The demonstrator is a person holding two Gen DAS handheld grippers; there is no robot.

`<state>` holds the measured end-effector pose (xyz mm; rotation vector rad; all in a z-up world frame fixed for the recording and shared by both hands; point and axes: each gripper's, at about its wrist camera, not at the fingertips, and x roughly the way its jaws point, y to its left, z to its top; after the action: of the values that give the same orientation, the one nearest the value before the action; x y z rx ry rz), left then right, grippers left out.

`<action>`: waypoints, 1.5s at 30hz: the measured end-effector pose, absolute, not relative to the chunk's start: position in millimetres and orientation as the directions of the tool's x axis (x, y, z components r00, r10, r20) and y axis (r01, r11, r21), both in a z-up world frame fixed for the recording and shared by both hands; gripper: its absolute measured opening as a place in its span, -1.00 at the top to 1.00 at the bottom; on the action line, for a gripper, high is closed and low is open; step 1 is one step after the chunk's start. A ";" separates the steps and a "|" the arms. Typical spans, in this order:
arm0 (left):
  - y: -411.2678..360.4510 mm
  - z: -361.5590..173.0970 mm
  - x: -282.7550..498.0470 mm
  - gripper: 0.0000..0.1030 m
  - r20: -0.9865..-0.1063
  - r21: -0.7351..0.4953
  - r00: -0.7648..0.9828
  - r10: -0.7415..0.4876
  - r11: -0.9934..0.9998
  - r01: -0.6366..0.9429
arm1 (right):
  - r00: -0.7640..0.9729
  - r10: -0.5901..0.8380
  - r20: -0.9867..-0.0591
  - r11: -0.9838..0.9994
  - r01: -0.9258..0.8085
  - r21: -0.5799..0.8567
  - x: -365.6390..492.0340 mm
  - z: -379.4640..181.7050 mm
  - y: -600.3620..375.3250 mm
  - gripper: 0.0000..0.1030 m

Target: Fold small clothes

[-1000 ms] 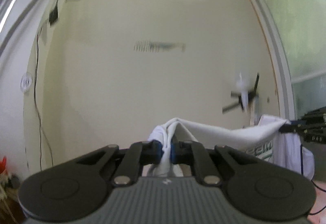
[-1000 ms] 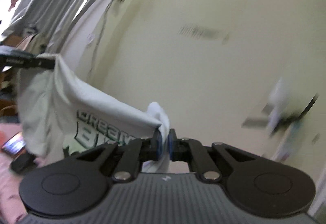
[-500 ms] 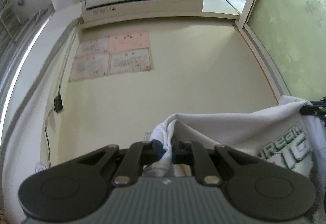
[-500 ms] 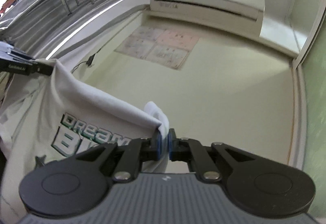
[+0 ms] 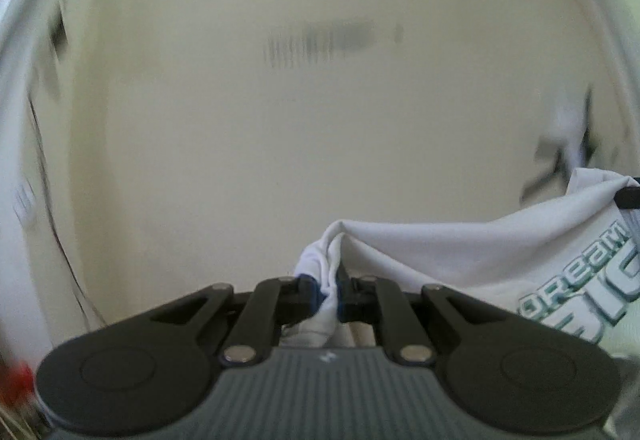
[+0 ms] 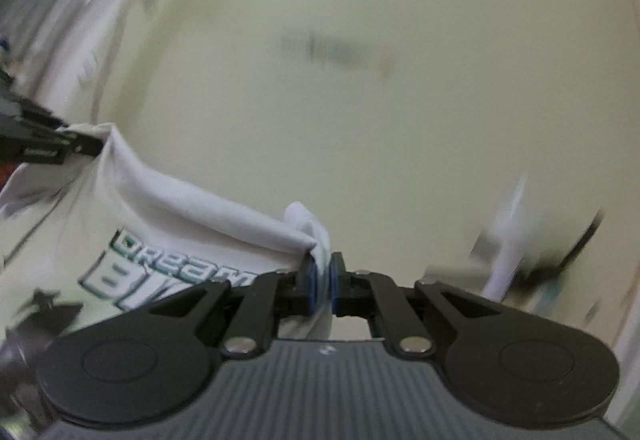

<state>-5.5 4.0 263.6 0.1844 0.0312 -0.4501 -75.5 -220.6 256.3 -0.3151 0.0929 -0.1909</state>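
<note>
White cloth is pinched at the lower centre of each wrist view: the left tongs (image 5: 328, 292) are closed on a bunched corner of the shirt (image 5: 460, 260), their jaws having just eased open slightly, and the right tongs (image 6: 322, 280) are clamped fully on the opposite corner. Between them the shirt is held stretched in the air before a blurred cream wall (image 5: 280, 160). A slip from the left grip is judged likely if that loosening goes further, dropping one side.

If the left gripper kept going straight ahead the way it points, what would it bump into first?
Probably the pale wall. Beyond the bunched white shirt clamped in the left gripper, nothing else shows in that line, though blur hides the depth.
</note>
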 end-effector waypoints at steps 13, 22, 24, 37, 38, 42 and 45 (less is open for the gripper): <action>12.1 44.2 38.4 0.51 -0.576 0.054 0.708 -0.409 0.845 0.533 | 0.893 -0.156 -0.423 0.984 0.178 0.013 -118.4 85.8 -331.7 0.22; 65.5 41.1 -59.3 0.11 -0.551 -0.107 0.580 -0.601 0.740 0.664 | 0.819 -0.066 -0.570 0.955 0.218 0.203 -218.3 32.1 -347.3 0.17; 71.5 35.0 -76.6 0.08 -0.549 -0.141 0.550 -0.630 0.718 0.682 | 0.805 -0.018 -0.593 0.958 0.183 0.219 -213.3 16.3 -328.5 0.17; 81.4 -5.9 -108.9 0.05 -0.630 -0.220 0.463 -0.623 0.715 0.664 | 0.568 -0.758 -0.321 0.652 0.656 -0.380 -159.5 73.4 -411.9 1.00; 83.0 -5.4 -108.1 0.04 -0.628 -0.227 0.463 -0.625 0.717 0.659 | 0.557 -0.754 -0.347 0.653 0.691 -0.309 -165.2 84.6 -429.0 1.00; 90.9 -3.5 -106.4 -0.04 -0.619 -0.256 0.466 -0.632 0.724 0.640 | 0.754 -0.448 -0.481 0.839 0.540 0.065 -187.5 95.5 -436.9 -0.37; 90.6 -2.7 -102.8 -0.08 -0.621 -0.281 0.449 -0.642 0.718 0.637 | 0.819 -0.259 -0.513 0.924 0.364 0.115 -176.4 69.1 -397.6 -0.37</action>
<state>-102.8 90.6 -2.7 -0.0071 0.7709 -0.7911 -176.4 -397.6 69.1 0.2123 0.5135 -0.3347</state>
